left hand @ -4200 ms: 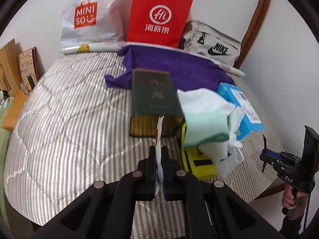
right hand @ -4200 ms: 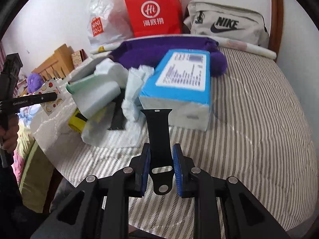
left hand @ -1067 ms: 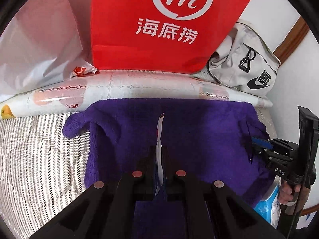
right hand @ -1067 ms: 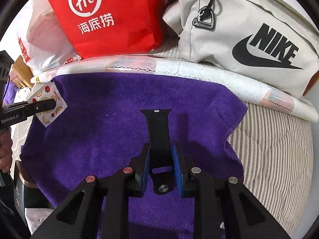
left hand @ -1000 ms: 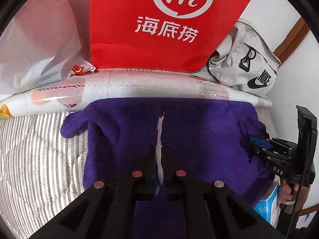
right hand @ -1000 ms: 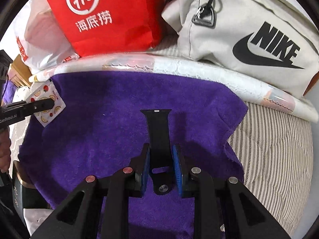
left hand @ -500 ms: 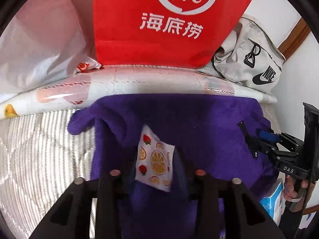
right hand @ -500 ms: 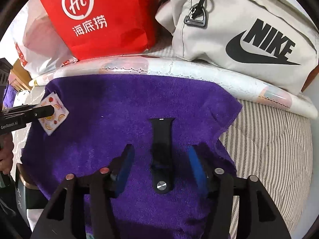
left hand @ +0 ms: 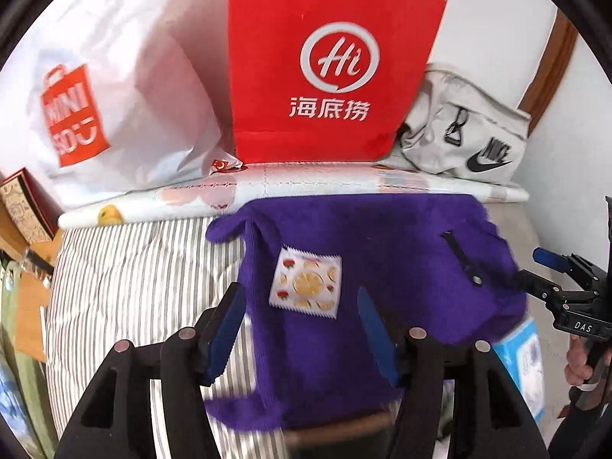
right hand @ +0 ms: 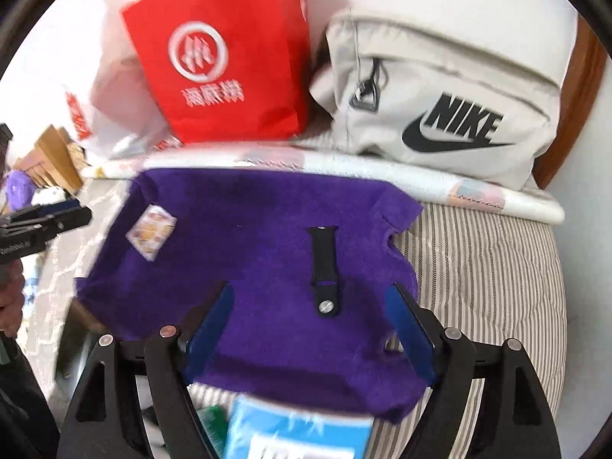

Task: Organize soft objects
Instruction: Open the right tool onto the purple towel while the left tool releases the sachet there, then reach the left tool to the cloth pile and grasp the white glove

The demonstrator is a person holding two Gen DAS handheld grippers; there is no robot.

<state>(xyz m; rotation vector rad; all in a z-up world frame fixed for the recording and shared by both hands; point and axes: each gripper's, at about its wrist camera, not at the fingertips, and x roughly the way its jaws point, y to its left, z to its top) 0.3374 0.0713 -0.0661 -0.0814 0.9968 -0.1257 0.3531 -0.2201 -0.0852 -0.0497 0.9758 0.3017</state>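
Lying mid-towel (right hand: 248, 267), strap (right hand: 324, 267) clears edges.

You've got "Hi" plus 海底捞 on the red paper bag (left hand: 329, 65), "MINISO" on the white plastic bag (left hand: 114, 88), "NIKE" with the swoosh on the grey pouch (right hand: 451, 114), and "DAS" on the right tongs (left hand: 566, 290).

The left claw (left hand: 302, 327) tilts steeply downward, its blue-padded jaws spread apart after just opening, nothing clamped between them. The right claw (right hand: 311, 329) tilts down likewise, jaws wider still, also just opened and empty. A hand (left hand: 583, 361) grips the right claw's handle.
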